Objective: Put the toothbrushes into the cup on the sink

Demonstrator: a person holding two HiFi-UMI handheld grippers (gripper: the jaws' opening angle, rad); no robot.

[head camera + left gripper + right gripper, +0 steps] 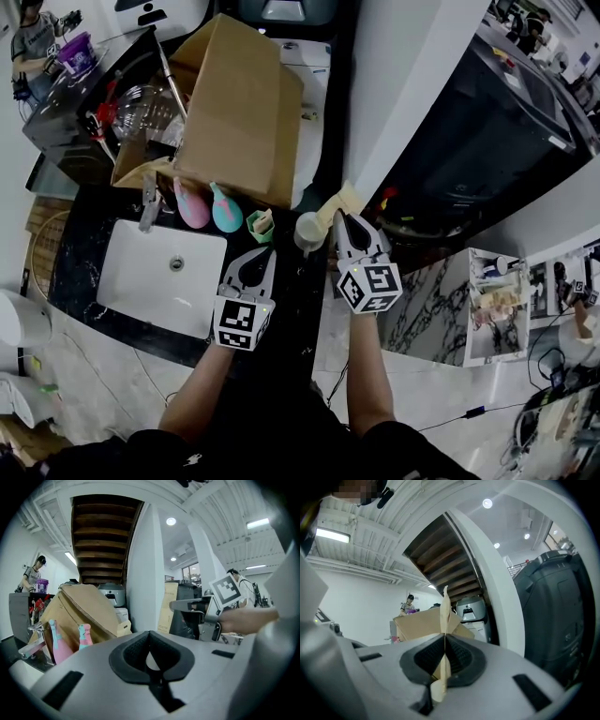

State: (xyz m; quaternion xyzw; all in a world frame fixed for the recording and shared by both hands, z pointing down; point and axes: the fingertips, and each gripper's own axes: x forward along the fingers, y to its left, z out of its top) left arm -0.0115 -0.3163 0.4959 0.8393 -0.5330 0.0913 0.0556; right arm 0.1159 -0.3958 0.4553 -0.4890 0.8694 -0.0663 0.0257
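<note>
Your right gripper clamped on thin pale toothbrush, paper-wrapped by look of it. White cup just off its left side, so not in yet. Your left gripper pinched shut, empty. Drop still to do; can't spot other brushes.

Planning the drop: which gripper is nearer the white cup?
Right. The right gripper sits just right of the white cup; the left gripper lies farther off on its left.

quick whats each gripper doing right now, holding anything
Left gripper: closed, nothing between its jaws.
Right gripper: closed on a thin tan card-like strip.
</note>
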